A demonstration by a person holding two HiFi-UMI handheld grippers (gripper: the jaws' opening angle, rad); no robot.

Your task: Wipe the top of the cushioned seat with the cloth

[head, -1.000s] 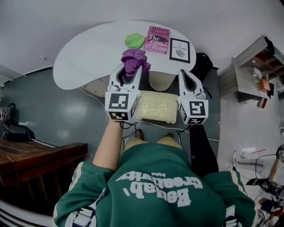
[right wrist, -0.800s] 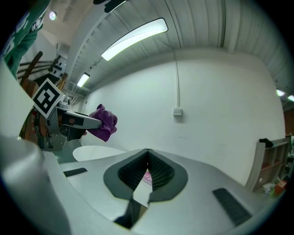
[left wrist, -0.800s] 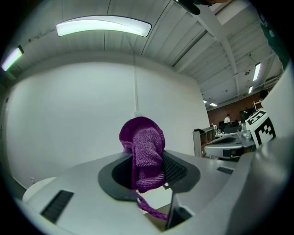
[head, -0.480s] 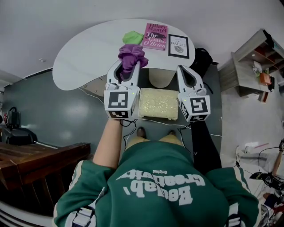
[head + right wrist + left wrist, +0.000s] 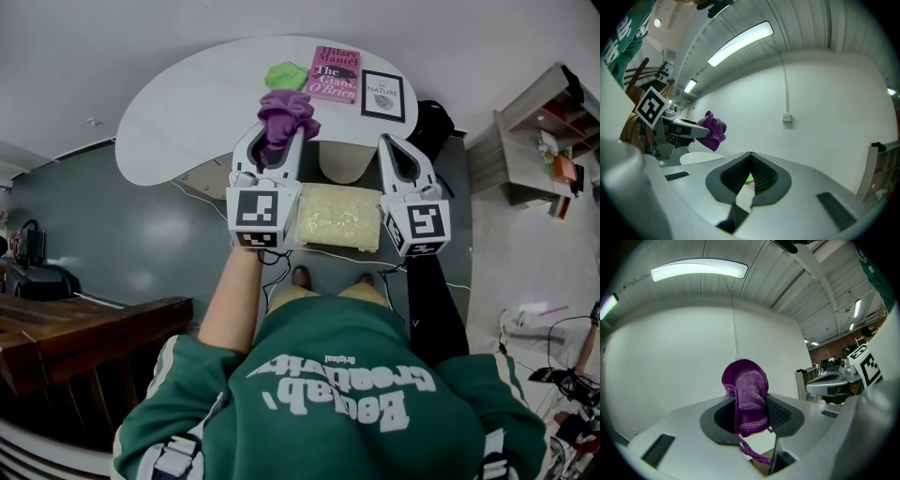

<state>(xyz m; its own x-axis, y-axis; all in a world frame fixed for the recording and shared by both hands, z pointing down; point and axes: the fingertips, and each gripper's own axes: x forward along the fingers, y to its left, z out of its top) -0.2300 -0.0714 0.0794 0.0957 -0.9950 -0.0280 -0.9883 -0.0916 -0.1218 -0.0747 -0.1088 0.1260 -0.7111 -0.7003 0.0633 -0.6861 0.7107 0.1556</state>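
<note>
Two tools flank the cushioned seat [image 5: 337,217], and neither one touches it yet. Your left tool [image 5: 278,142] is clamped on the purple cloth [image 5: 284,114], which bunches up above the tips with a loose strand trailing below them. From the head view, that cloth hangs over the near edge of the white bench [image 5: 197,103], beyond the far left corner of the seat and not over the cushion itself. Your right tool [image 5: 401,150] has its tips pressed together with nothing between them, and it sits just off the seat's right side.

My reading is that you are at the carry stage: the cloth is in hand and wiping has not begun. The next move calls for drawing the left tool back toward you and lowering it until the bunched cloth presses on the cushion top. Then sweep it across from one edge to the other. A wad this tight will cover only a narrow strip on each pass, so expect to make several overlapping strokes. Keep the right tool clear of the path. The pink book [image 5: 337,73] and the green cloth [image 5: 286,75] farther back on the bench play no part.

Against the picture from a second ago, little differs. The same cloth was clamped the same way, the right tool was likewise closed, and both sat in much the same places beside the seat.
</note>
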